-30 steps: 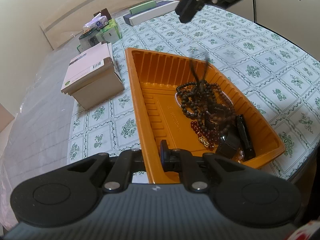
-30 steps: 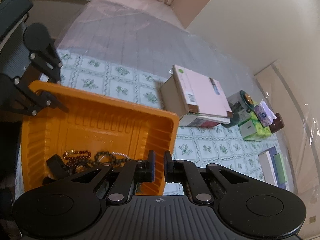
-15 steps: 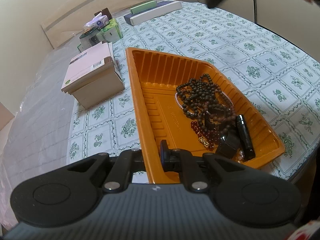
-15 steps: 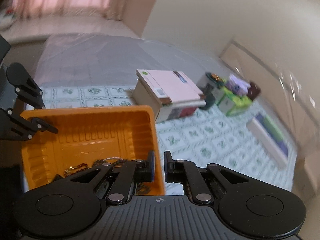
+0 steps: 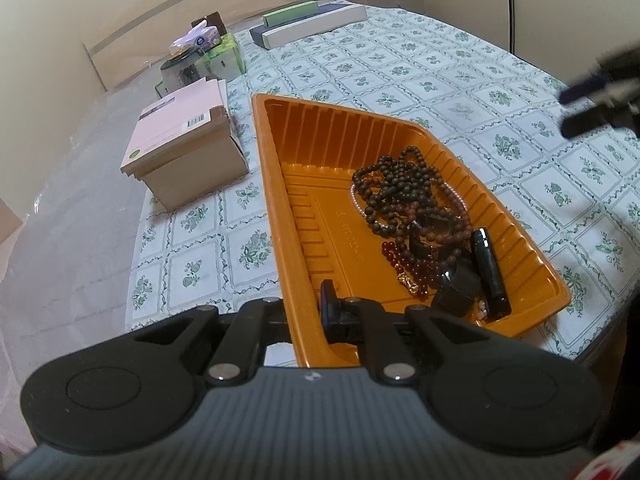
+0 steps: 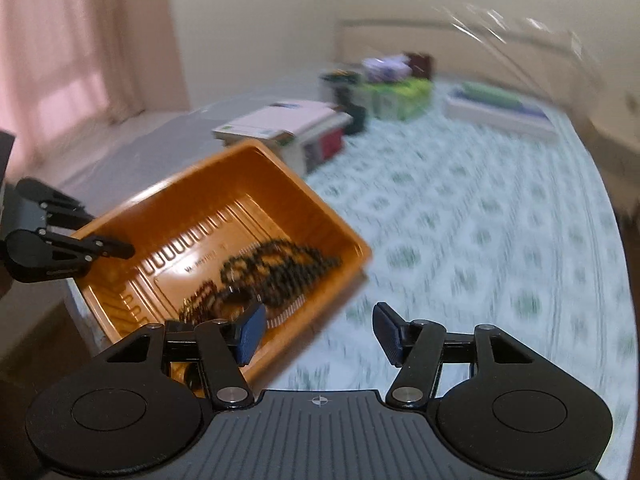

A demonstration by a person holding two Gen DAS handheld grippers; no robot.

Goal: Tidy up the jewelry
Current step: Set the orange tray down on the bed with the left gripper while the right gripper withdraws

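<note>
An orange plastic tray lies on the flowered tablecloth and holds a heap of dark bead necklaces, red beads and black items. My left gripper is shut on the tray's near wall, one finger inside, one outside. In the right wrist view, which is blurred, the tray sits at the left with the beads in it. My right gripper is open and empty, above the tray's right edge and the cloth. It shows blurred at the right of the left wrist view.
A beige box with a pink lid stands left of the tray. Green tissue boxes and a dark jar sit behind it. Long flat boxes lie at the far edge. A clear plastic sheet covers the table's left part.
My right gripper let a dark bead necklace fall into the tray, swung away to the right and opened. My left gripper kept hold of the tray wall.
</note>
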